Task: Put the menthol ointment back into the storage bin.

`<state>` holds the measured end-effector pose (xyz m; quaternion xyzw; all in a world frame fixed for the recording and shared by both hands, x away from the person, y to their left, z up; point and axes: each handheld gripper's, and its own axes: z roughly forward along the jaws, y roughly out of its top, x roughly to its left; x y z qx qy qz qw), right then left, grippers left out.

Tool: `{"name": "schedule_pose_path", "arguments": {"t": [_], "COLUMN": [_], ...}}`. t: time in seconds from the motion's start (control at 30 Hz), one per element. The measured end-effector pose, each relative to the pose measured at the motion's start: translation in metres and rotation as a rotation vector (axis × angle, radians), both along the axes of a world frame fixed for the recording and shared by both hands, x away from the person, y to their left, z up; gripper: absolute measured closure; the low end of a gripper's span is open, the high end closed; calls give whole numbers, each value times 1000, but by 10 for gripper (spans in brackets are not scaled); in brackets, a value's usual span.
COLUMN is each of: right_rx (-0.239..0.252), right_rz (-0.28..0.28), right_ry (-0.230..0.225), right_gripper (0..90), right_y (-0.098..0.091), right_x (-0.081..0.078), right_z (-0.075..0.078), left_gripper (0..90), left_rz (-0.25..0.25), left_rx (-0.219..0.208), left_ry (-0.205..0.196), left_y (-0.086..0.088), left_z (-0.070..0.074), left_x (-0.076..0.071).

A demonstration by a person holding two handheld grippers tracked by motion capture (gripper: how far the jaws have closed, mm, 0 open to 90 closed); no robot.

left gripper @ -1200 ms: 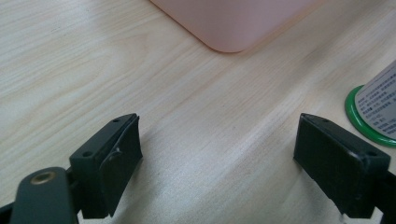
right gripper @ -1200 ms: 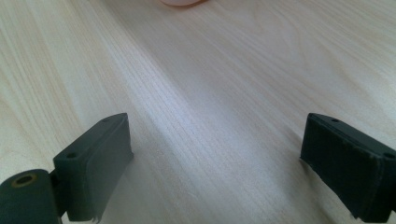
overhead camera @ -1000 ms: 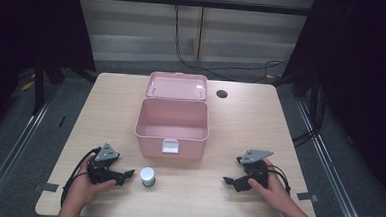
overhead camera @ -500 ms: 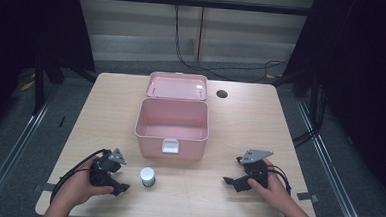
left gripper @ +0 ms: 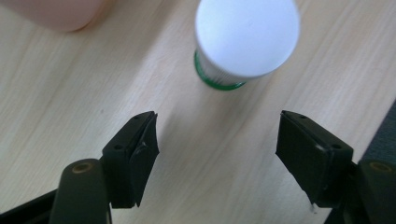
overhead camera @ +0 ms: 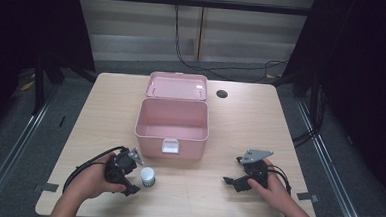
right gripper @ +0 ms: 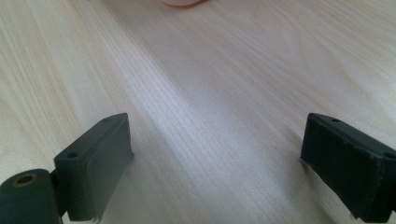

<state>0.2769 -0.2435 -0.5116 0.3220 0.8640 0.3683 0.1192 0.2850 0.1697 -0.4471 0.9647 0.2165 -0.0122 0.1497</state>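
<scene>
My left gripper [left gripper: 217, 154] is nearer: the upright jar [left gripper: 246, 39] stands just ahead of its jaws. They've been narrowing, gripping nothing; my right gripper [right gripper: 224, 163] gapes empty.

No text, label, brand or number can be read on the jar [left gripper: 246, 39], box [overhead camera: 172, 122] or tabletop [overhead camera: 260, 127].

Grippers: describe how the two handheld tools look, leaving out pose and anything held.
Both are black. The left gripper trails a looping black cable; the right gripper carries a grey three-cornered plate on top. Each has two blocky black jaws with flat pads. No sleeves are visible.
</scene>
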Motion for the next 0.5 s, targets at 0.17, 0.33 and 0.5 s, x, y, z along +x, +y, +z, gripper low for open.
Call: {"name": "schedule_pose_path", "arguments": {"t": [0.17, 0.33, 0.5], "right_rx": [0, 0, 0], "right_rz": [0, -3, -1], "right_ry": [0, 2, 0], "right_gripper": [82, 82, 82], "right_y": [0, 0, 0], "right_x": [0, 0, 0], "right_z": [0, 0, 0], "left_gripper": [313, 333, 355], "left_rz": [-3, 9, 3], "left_rx": [13, 15, 23], "left_ry": [16, 25, 39], "left_y": [-7, -12, -19], "left_z": [2, 3, 7], "left_x": [3, 5, 7]}}
